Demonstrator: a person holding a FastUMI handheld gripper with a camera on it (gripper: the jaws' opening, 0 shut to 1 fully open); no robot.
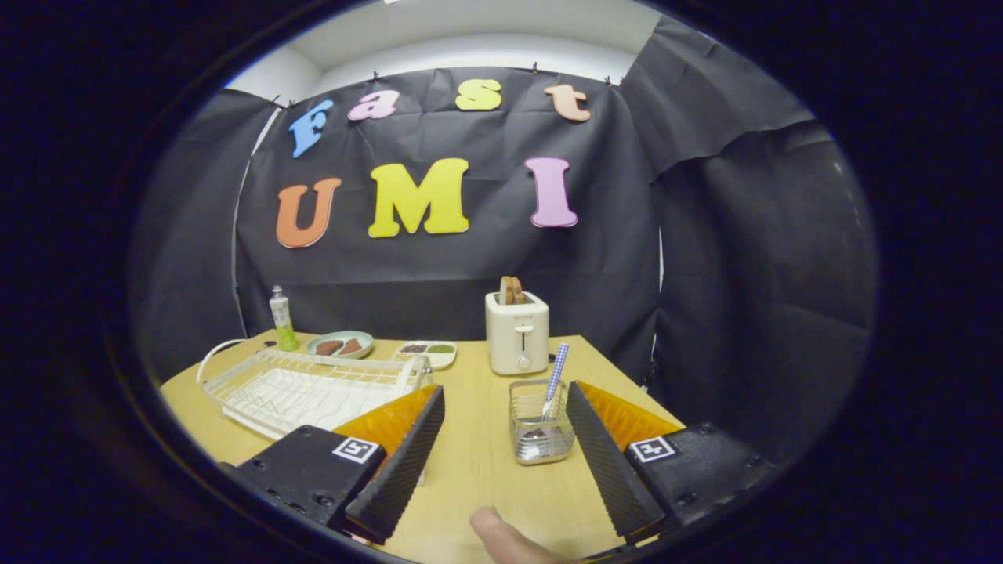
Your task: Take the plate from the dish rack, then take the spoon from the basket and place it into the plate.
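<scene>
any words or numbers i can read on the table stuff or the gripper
None readable.
bottle: label too small to read.
toaster: no legible mark.
gripper: square coded markers, no words; fingers open, basket between their tips.

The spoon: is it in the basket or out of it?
In. The spoon stands tilted inside the basket, bowl down, handle above the rim; the open gripper holds nothing.

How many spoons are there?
1. The spoon stands in the basket, just ahead of the open tongs, near the toaster. Others may be hidden.
</scene>
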